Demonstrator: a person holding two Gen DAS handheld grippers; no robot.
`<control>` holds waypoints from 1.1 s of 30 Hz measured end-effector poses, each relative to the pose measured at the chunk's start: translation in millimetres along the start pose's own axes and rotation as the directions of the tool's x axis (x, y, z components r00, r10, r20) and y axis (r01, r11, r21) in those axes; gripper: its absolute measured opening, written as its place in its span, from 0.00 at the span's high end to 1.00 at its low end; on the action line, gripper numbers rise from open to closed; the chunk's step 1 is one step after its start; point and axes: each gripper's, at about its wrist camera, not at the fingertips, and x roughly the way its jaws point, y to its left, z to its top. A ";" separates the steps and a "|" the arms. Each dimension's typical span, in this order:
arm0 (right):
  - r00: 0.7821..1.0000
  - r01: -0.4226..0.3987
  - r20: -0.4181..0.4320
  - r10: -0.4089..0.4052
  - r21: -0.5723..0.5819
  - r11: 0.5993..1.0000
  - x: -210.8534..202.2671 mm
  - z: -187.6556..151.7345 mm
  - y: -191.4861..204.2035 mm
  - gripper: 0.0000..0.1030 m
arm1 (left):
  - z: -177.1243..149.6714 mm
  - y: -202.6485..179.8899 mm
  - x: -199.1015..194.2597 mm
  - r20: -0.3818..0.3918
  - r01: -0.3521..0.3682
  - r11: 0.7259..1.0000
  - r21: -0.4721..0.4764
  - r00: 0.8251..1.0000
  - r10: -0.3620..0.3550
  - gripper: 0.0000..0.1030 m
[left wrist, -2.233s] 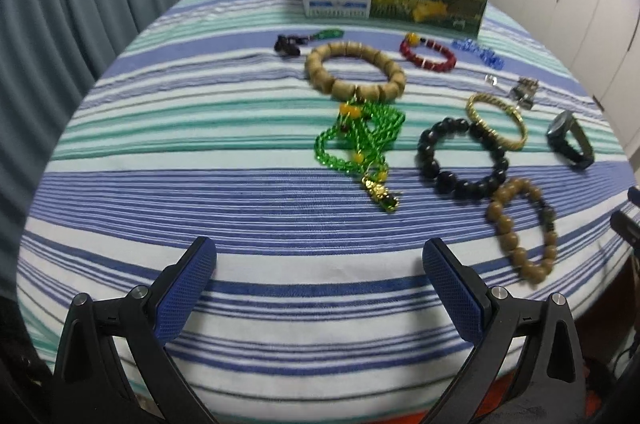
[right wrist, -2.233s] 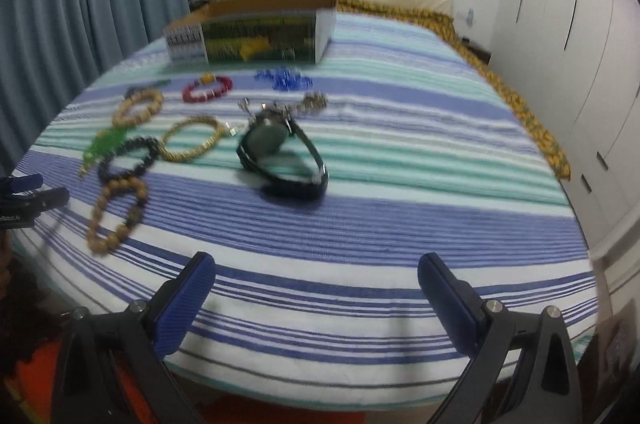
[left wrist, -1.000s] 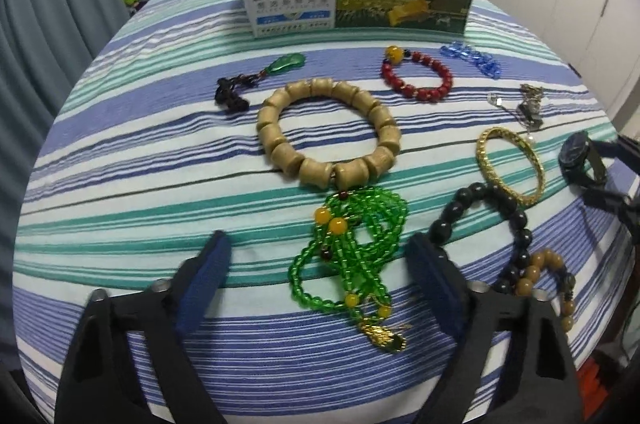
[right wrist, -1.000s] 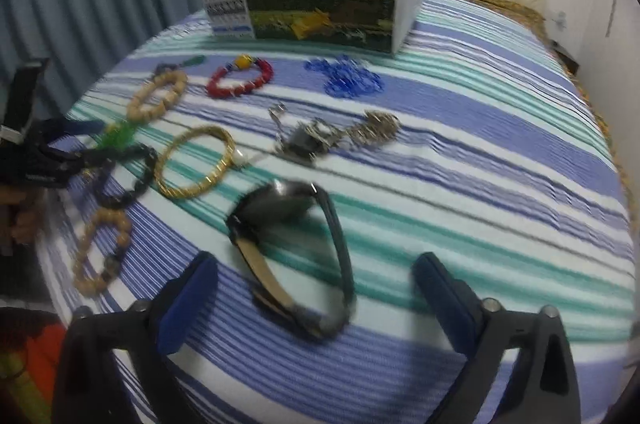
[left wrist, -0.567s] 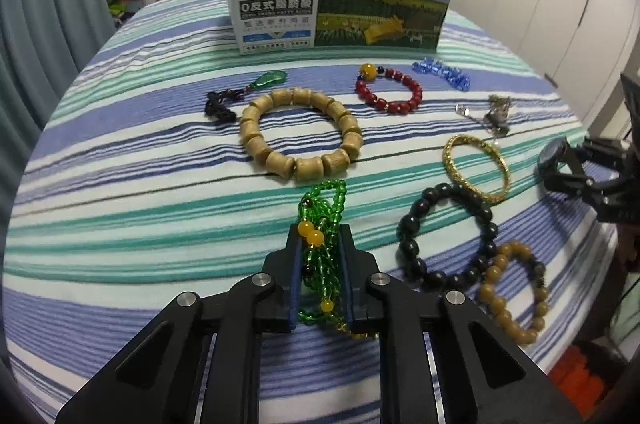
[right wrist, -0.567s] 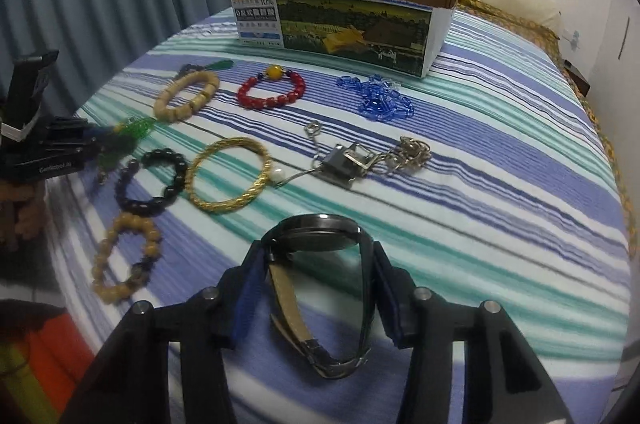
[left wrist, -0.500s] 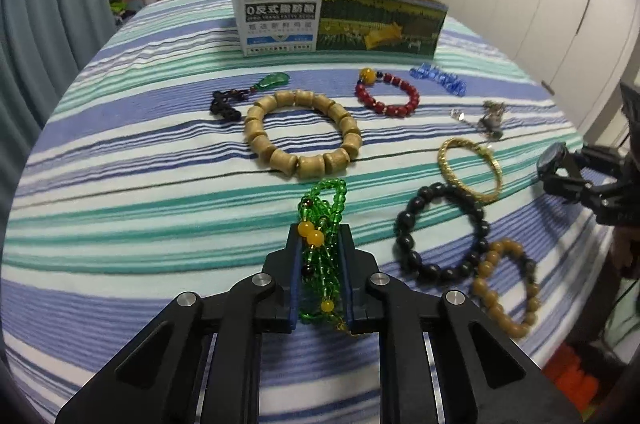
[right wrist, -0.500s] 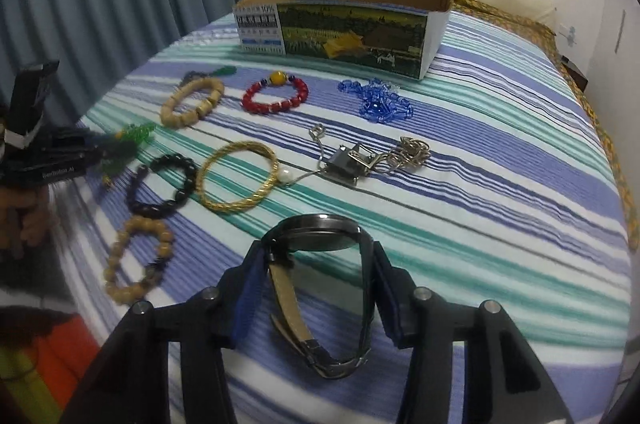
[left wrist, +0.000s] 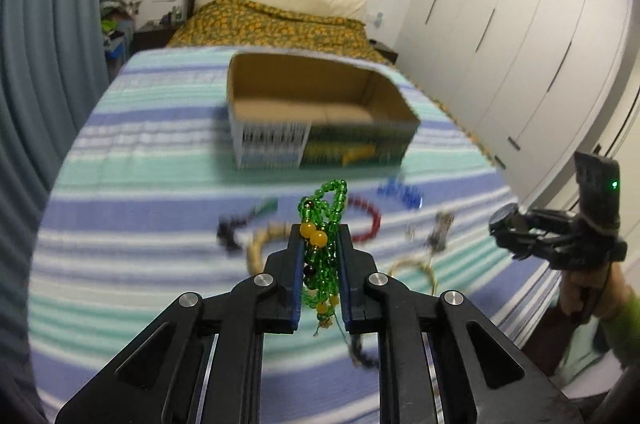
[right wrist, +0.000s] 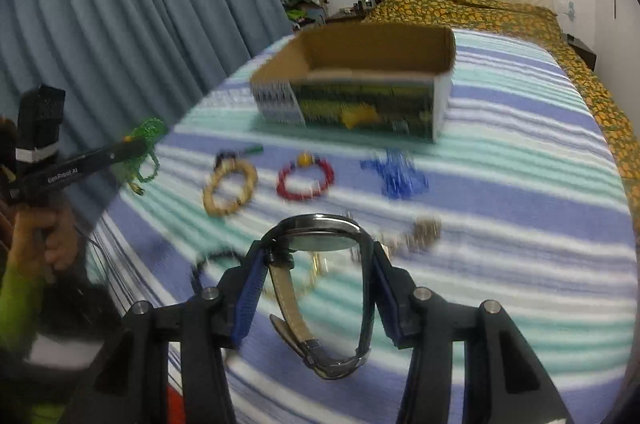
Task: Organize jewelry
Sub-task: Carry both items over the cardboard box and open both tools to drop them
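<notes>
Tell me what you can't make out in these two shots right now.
- Box print, both views: motion blur.
- Black bead bracelet, both views: blurred, partly behind the grippers.
- Watch dial, right wrist view: seen edge-on.
- Green bead necklace lower end, left wrist view: between the jaws.

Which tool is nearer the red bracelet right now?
Probably the left tool, raised just in front of the red bracelet with the green beads. The right tool, gripping the watch, sits farther off to the side.
</notes>
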 end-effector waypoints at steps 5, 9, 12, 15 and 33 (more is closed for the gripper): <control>0.998 -0.025 0.051 0.024 0.015 1.000 5.2 81.5 -2.1 0.50 | 73.4 3.1 22.3 -0.009 -0.007 0.999 0.034 1.000 0.008 0.87; 0.999 0.010 0.051 -0.012 0.031 0.999 33.6 151.6 -14.5 0.50 | 123.5 4.2 74.0 -0.084 -0.034 0.998 0.048 0.996 0.038 0.87; 1.000 0.030 0.005 -0.031 0.089 0.996 71.3 195.6 -37.1 0.50 | 149.1 6.6 120.1 -0.150 -0.063 0.997 0.042 0.986 0.068 0.87; 0.998 0.050 -0.049 -0.043 0.142 0.989 106.0 218.2 -56.5 0.50 | 163.3 8.1 159.4 -0.209 -0.080 0.997 0.023 0.974 0.083 0.87; 0.991 0.122 0.035 -0.128 0.129 0.984 116.2 197.1 -74.5 0.37 | 151.5 29.1 159.9 -0.193 -0.243 0.970 -0.022 0.953 0.234 0.19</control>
